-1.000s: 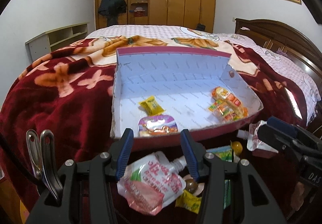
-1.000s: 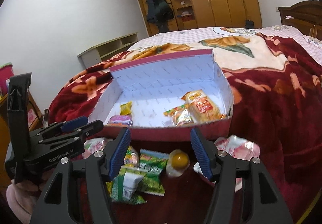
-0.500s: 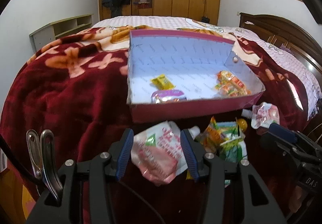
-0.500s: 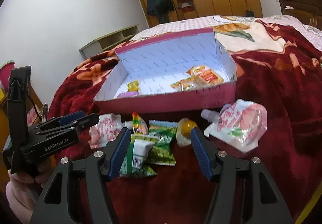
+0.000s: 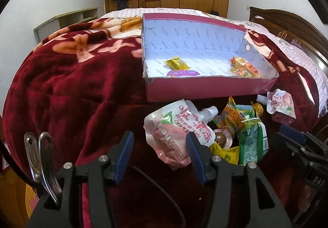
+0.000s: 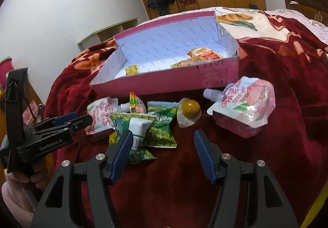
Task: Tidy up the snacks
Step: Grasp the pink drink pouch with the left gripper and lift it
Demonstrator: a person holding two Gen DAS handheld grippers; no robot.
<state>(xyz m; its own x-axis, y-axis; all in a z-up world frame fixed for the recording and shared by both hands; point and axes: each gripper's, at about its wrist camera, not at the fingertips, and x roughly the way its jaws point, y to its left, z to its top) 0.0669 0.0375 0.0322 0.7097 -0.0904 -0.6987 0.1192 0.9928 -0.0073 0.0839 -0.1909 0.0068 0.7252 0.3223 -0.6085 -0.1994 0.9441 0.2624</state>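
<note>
Two pink pouches (image 6: pixel 244 107), two green packets (image 6: pixel 162 127)

A deep red blanket (image 5: pixel 61 92) with peach floral motifs covers the bed. The box (image 5: pixel 205 88) on it is magenta outside, pale lilac-white inside with faint printed lettering. Pink-and-white spouted pouches (image 6: pixel 244 109) bear red characters; green snack packets (image 6: pixel 162 127) lie beside a brown-yellow jelly cup (image 6: pixel 189 112). Inside the box sit a yellow wrapper (image 5: pixel 176 63) and orange packets (image 5: pixel 244 67). Both claws' pads (image 6: pixel 122 153) are blue on black frames.
</note>
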